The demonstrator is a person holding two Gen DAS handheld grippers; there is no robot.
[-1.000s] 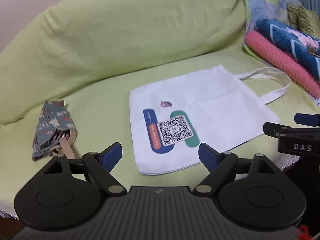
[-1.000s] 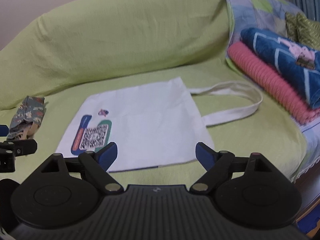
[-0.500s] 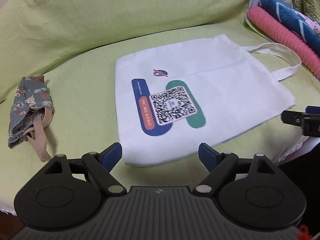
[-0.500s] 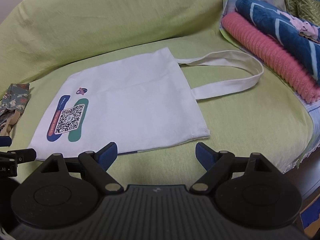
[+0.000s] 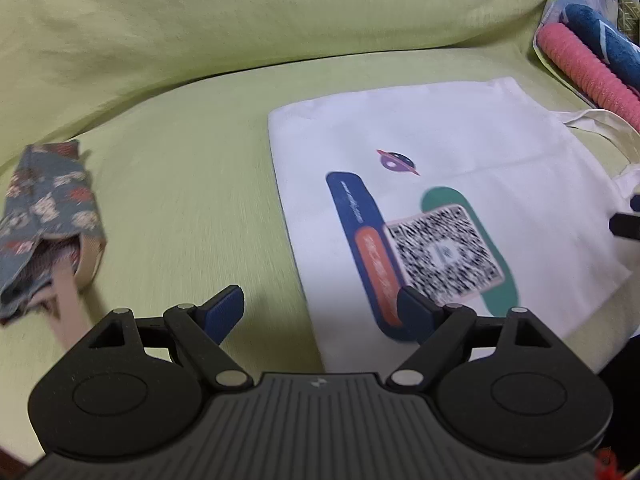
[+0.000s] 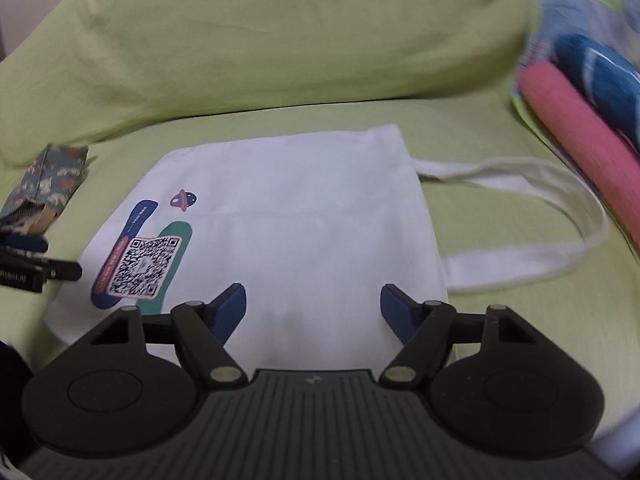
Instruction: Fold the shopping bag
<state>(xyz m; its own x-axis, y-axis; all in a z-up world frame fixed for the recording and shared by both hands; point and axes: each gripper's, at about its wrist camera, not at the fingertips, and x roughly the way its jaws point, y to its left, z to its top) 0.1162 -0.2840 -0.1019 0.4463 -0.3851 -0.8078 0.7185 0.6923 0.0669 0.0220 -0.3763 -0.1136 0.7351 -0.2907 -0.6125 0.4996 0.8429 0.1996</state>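
One white shopping bag (image 6: 304,216) lies flat and unfolded on the green-covered sofa seat (image 5: 180,184), printed side up. Its near edge sits close to the seat's front edge, its far edge stops short of the backrest (image 6: 256,40), with bare green between. Handles (image 6: 560,208) loop out toward the pink roll (image 6: 580,128) and blue towel (image 6: 592,68) stacked at that end; the loop's outer curve runs just beside the pink roll. At the other end, an open strip of seat separates the bag from a patterned fabric pouch (image 5: 48,208).

Bag look: plain white cloth, faint horizontal crease across the middle, QR code print (image 6: 144,268) with blue, orange and green bars and a small planet logo near the bottom corner, away from the handles. Surface mostly smooth.

Left gripper (image 5: 320,312): fingers spread wide, nothing between them, hovering over the bag's bottom edge, one finger over bare seat, the other over the print. Right gripper (image 6: 312,308): fingers closing, over the bag's near edge toward the handle side, not pinching cloth in view. Both views blurred.
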